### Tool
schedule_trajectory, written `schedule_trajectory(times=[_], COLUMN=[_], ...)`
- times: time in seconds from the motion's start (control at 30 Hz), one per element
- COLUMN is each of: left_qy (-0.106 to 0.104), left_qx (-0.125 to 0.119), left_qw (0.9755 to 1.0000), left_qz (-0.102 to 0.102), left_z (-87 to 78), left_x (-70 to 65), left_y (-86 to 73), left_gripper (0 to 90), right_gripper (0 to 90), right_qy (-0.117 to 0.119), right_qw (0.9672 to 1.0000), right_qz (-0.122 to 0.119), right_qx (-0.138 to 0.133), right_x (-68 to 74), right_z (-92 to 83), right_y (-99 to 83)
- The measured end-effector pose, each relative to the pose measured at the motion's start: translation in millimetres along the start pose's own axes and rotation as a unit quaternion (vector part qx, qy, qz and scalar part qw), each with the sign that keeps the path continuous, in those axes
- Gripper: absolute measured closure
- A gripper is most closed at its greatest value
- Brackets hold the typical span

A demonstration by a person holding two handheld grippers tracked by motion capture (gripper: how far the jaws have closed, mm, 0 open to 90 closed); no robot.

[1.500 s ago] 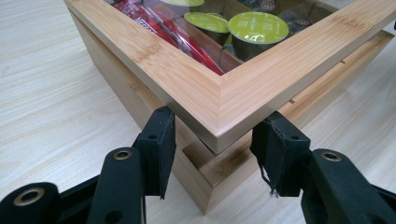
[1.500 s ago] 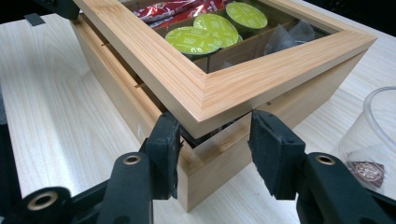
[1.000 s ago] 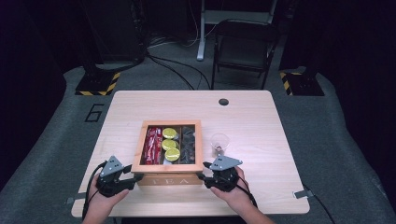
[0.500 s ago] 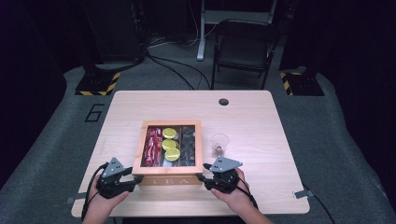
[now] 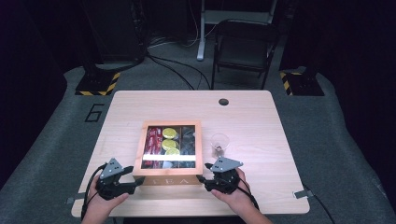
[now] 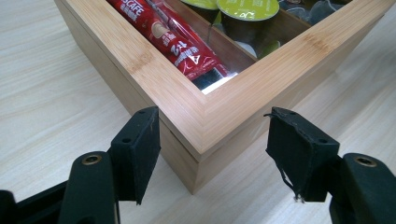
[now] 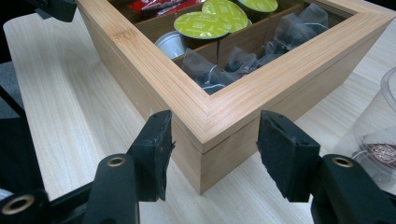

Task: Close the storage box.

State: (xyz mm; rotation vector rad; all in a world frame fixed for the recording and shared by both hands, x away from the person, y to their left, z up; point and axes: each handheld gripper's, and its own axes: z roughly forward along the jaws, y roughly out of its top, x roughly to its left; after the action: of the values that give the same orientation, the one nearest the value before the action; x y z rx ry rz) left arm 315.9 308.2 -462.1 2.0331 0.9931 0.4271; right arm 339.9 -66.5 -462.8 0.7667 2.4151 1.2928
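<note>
High view: at the near corners of the glass-lidded bamboo tea box [image 5: 170, 175], mid-table, the left gripper [image 5: 135, 183] and right gripper [image 5: 201, 178] have just been opening, jaws now clear of each corner — apparently a release.

The wooden tea box [image 5: 168, 150] sits flat near the front edge of the table [image 5: 261, 116], lid closed, with a clear window in a bamboo frame. Through it you can see red sachets [image 6: 173, 39], green-topped pods [image 7: 201, 24] and dark tea bags [image 7: 289, 30], each in its own compartment.
</note>
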Motion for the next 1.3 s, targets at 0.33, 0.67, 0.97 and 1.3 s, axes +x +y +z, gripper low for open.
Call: schedule_trajectory(times=[0.33,0.67,0.97,1.3], left_qy=[0.015,0.033,0.042,0.071], left_qx=[-0.019,-0.037,-0.051,-0.057], left_qw=[0.9992,0.9986,0.9972,0.9929], left_qz=[-0.032,-0.016,-0.034,-0.077], left_z=[-7.2,-10.4,-7.6,-4.5], left_x=[11.7,19.8,31.1,52.6], left_y=[10.9,38.7,60.6,42.7], left_gripper=[35.0,35.9,35.9,36.2], right_gripper=[43.8,43.5,43.4,43.4], right_qy=[-0.004,-0.015,-0.033,-0.057], right_qw=[1.0000,0.9998,0.9982,0.9960], right_qz=[0.003,0.006,0.037,0.057], right_qx=[-0.005,-0.012,-0.032,-0.039], right_x=[-1.8,-11.2,-28.9,-45.0], right_z=[-0.6,-7.4,-19.2,-28.1], right_y=[3.0,6.6,7.0,4.4])
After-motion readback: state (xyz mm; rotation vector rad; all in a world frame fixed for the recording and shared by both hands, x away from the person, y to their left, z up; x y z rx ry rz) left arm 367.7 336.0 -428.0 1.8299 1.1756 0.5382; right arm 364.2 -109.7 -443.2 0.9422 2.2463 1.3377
